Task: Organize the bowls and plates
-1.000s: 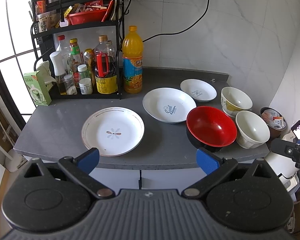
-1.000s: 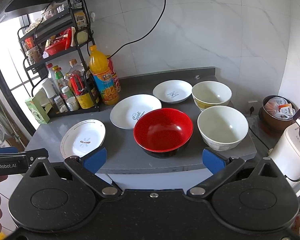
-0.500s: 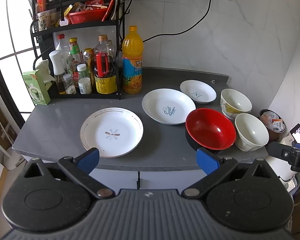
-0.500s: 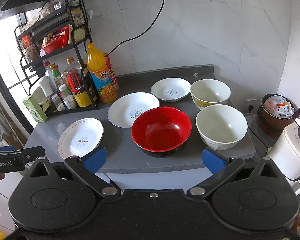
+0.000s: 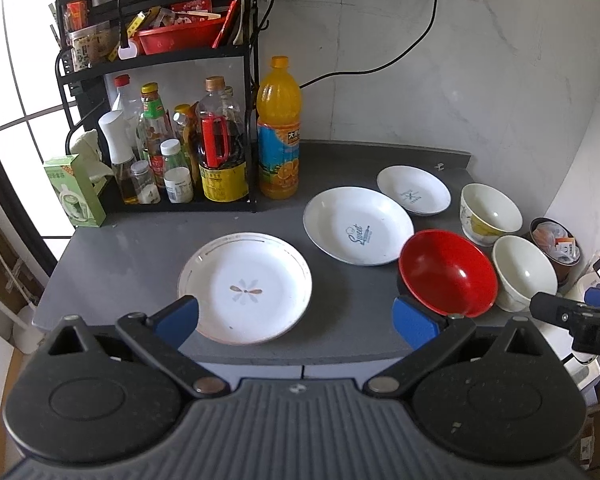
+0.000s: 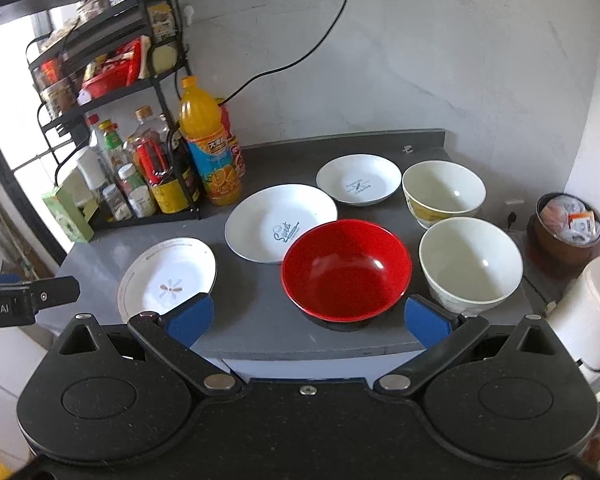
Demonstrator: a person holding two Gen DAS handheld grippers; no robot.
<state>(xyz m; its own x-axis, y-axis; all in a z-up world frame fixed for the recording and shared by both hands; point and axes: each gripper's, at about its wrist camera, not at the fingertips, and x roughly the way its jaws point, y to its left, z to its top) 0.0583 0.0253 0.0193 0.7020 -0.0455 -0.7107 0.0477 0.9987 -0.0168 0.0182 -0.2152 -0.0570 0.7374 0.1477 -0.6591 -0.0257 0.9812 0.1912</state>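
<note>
Hovering spread: left tool [image 5: 296,318] before plate [image 5: 244,288], right tool [image 6: 307,318] before red bowl [image 6: 346,272].

The left gripper [image 5: 296,320] hangs with its blue pads spread wide before a grey counter [image 5: 120,264]. Nearest lies a gold-rimmed plate [image 5: 244,288]; farther right sit a larger white plate [image 5: 357,225] and a small plate [image 5: 413,190]. A red bowl [image 5: 447,274] stands at the right, touching a white bowl [image 5: 523,272].
</note>
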